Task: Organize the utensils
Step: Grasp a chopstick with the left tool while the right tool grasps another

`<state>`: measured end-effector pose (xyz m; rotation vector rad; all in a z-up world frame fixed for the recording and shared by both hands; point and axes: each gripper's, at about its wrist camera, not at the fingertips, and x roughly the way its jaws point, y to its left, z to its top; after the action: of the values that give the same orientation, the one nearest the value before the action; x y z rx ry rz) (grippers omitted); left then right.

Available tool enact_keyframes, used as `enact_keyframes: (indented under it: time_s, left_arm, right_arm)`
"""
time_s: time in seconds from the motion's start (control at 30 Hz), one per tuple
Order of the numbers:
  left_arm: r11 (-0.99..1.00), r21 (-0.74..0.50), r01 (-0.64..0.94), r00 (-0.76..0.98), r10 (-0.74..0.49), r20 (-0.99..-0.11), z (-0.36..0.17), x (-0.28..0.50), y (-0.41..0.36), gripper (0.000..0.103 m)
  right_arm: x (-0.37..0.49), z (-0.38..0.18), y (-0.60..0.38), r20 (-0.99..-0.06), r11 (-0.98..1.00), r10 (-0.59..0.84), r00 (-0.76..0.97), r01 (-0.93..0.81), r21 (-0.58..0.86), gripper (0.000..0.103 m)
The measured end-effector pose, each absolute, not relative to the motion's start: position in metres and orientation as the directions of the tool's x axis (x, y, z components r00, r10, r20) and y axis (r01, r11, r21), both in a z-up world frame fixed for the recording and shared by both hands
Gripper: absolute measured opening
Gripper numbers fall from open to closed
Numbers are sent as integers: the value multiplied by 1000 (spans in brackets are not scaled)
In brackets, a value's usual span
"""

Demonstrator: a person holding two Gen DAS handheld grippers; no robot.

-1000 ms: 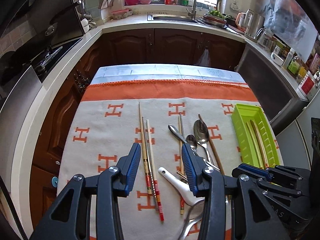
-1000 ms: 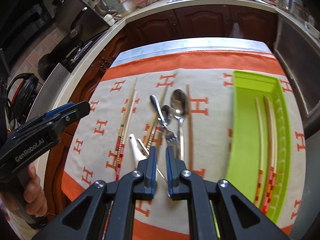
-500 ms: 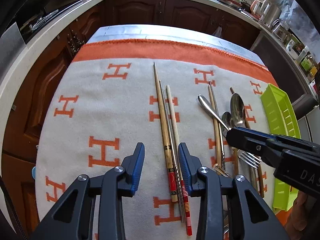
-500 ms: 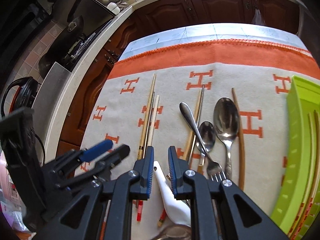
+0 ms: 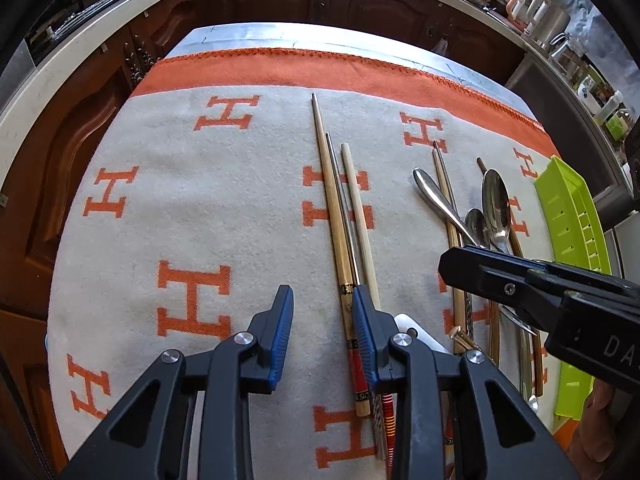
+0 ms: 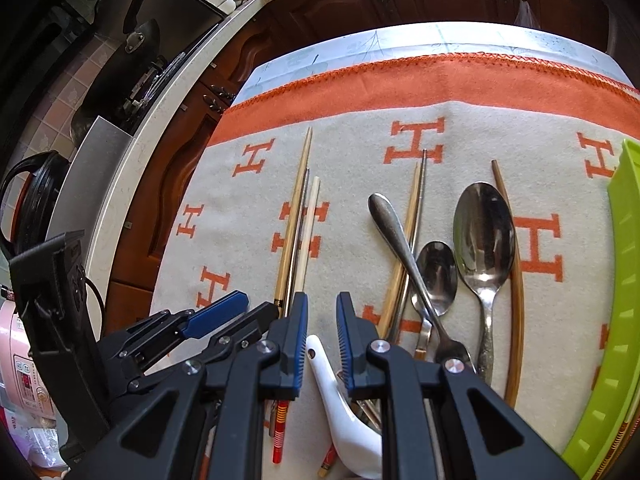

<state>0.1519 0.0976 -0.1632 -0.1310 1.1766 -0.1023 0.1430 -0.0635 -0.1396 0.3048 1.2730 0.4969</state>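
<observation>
Two tools hover over a tabletop of scattered utensils: the left tool, jaws wide, sits at 6 o'clock over three chopsticks; the right tool, jaws narrow and empty, hangs above a white spoon, metal spoons at 2 o'clock, green tray at 3 o'clock.

"H" marks on cloth, "DA" on right tool

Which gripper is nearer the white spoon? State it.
Right. The right gripper hangs directly over the white spoon, whose handle shows between its open fingers. The left gripper is off to the spoon's left, over the chopsticks.
</observation>
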Motion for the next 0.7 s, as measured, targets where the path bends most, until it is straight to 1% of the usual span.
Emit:
enact_keyframes:
  time_s: [0.37,0.57,0.6,0.63,0.67,0.7]
  left_arm:
    - [997,-81,0,405,-74,-911,-166,160,95,28]
    - [999,-29,14,446,-32,-894,-168,168,86,27]
    - [1000,-24,16,453,-29,-891,-168,169,85,25]
    - [1000,-23,20,462,-30,-886,-168,169,84,12]
    - [999,-33,22,464,-39,-885,-168,168,85,5]
    - [999,-43,19,465,-47,-884,-167,166,88,5]
  right_arm:
    - [145,-146,-58,-835,856,514,196,-187,482,15]
    - [147,-149,-53,-839,858,509,192,-186,479,15]
    - [147,-149,-53,-839,858,509,192,-184,479,15]
    - [148,-150,-52,-840,859,509,191,-182,479,15]
    - [148,-150,-52,-840,859,509,190,-182,479,15]
    - [147,-151,-52,-840,859,508,189,-182,479,15]
